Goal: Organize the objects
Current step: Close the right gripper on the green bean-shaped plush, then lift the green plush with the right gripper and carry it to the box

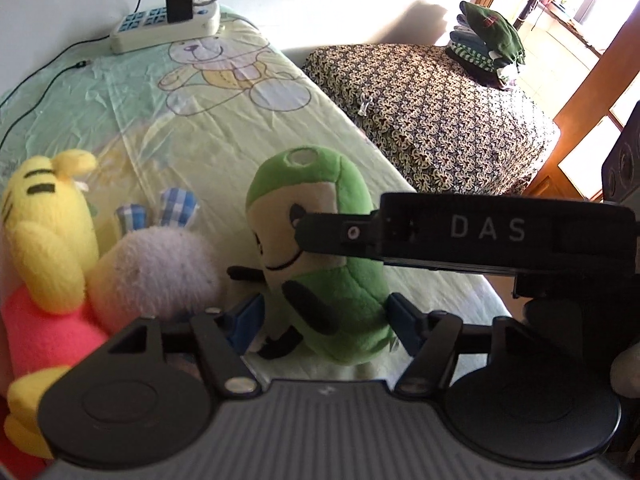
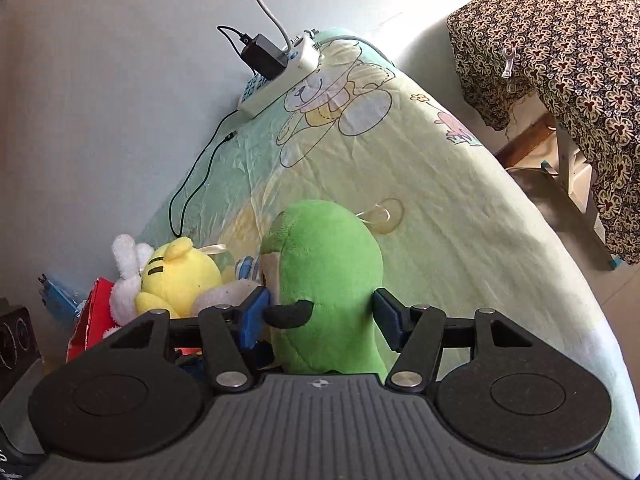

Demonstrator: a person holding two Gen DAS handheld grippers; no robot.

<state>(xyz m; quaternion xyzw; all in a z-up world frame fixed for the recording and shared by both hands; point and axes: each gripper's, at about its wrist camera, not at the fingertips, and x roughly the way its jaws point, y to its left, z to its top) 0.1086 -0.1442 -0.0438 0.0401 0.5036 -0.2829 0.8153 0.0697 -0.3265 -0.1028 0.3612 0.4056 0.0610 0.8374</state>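
Green plush point(image 1: 320, 256), base perhaps hidden

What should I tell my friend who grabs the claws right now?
Left claw: around the green plush toy, blue pads at both its sides; whether they squeeze it isn't clear.
Right claw: around the same toy from behind; its left pad touches, its right pad stands apart.
Things: the green toy stands upright on the bear-print sheet. The yellow plush and white fluffy plush are bunched together beside it.
Done: both claws lined up on the green toy.
Left: grip it, put it in its place, then tidy the other plushies.
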